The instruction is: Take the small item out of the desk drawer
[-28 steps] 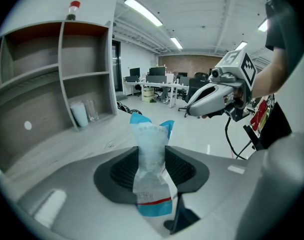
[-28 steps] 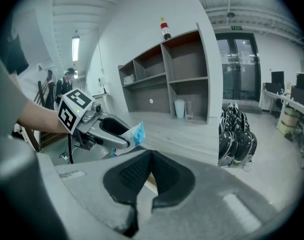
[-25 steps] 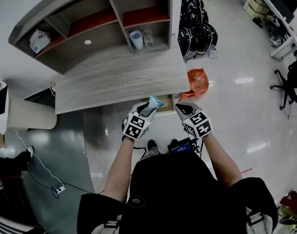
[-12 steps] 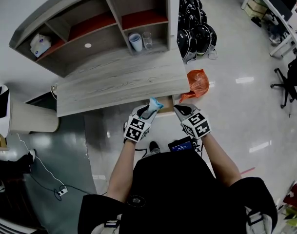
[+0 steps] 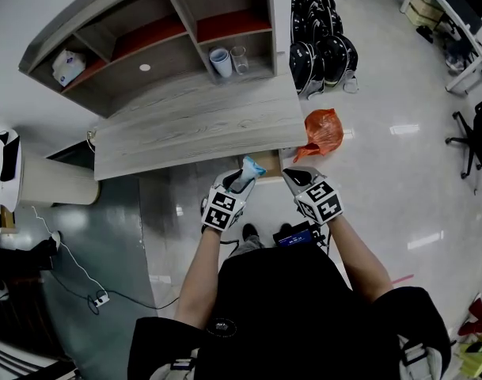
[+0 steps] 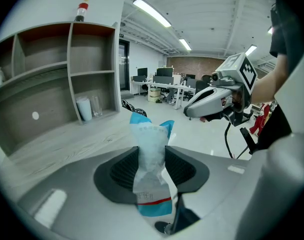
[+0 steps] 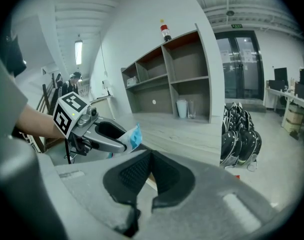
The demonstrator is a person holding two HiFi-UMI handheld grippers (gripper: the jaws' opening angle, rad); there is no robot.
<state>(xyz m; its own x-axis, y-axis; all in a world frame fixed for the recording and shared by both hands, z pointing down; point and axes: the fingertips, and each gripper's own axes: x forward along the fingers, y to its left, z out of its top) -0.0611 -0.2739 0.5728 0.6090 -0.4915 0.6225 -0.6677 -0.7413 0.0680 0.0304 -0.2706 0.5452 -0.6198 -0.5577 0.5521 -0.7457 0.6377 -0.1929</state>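
Note:
A small blue and white packet (image 5: 250, 168) stands upright between the pads of my left gripper (image 5: 242, 179), which is shut on it. In the left gripper view the packet (image 6: 151, 151) fills the gap between the jaws of that gripper (image 6: 152, 171). It hangs just in front of the wooden desk's (image 5: 193, 125) front edge. The open drawer (image 5: 271, 167) shows as a brown strip under that edge, between the two grippers. My right gripper (image 5: 297, 179) is beside the drawer, to the right of the packet. Its pads meet in the right gripper view (image 7: 151, 176), with nothing between them.
An orange plastic bag (image 5: 323, 131) lies on the floor right of the desk, with black helmets (image 5: 324, 54) behind it. A white cup (image 5: 222, 62) and a glass (image 5: 240, 59) stand in the shelf unit. An office chair (image 5: 474, 133) is far right.
Both grippers stay almost where they were, and the packet is still held; only the head view has shifted a little.

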